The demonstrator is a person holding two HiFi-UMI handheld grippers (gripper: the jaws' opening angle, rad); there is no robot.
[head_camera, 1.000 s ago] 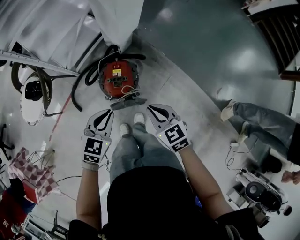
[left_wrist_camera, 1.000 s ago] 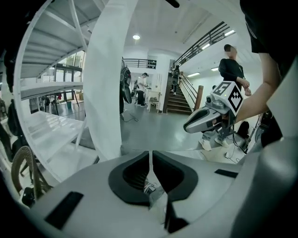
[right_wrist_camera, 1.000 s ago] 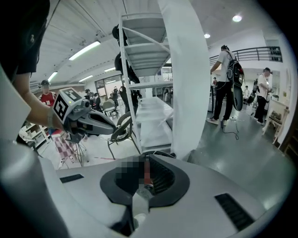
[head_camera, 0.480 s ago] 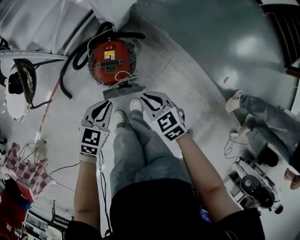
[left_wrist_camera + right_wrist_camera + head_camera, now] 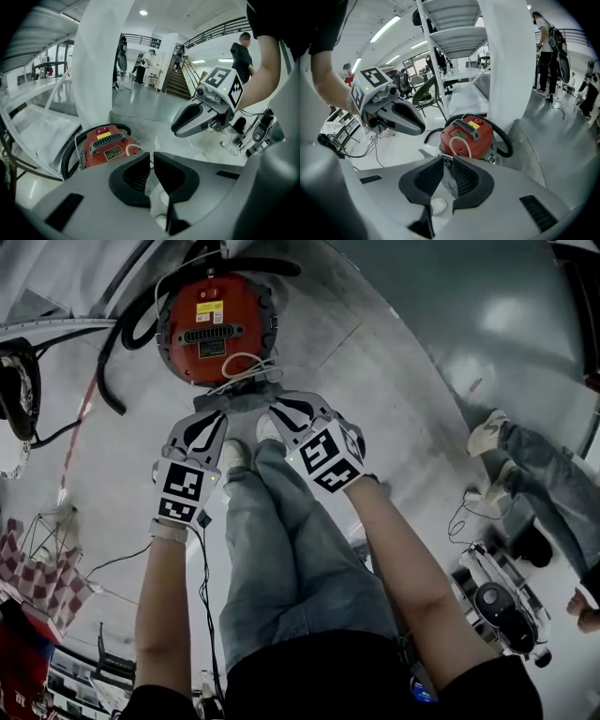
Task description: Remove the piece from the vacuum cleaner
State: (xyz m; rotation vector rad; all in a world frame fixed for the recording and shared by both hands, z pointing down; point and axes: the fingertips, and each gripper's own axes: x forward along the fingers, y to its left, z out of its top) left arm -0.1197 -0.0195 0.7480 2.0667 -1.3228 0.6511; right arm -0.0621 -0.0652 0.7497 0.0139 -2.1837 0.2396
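The red canister vacuum cleaner (image 5: 216,329) stands on the floor ahead, with a black hose (image 5: 141,315) curling off its left side and a white cord (image 5: 246,367) looped on its near face. A flat grey piece (image 5: 246,401) juts from its near base. My left gripper (image 5: 208,420) and right gripper (image 5: 281,411) hover side by side just short of that piece, both shut with nothing between the jaws. The left gripper view has the vacuum (image 5: 105,147) beyond the left gripper (image 5: 152,157). The right gripper view puts the vacuum (image 5: 466,136) close past the right gripper (image 5: 445,159).
A white column (image 5: 101,61) and a metal shelf rack (image 5: 459,28) rise right behind the vacuum. Another person's legs (image 5: 539,460) and a second machine (image 5: 502,601) with cables sit at the right. A checkered bag (image 5: 42,577) lies at the left. My shoes (image 5: 234,454) are under the grippers.
Both grippers and the head view have moved forward toward the vacuum, which now looms larger and nearer. The jaws stay shut throughout.
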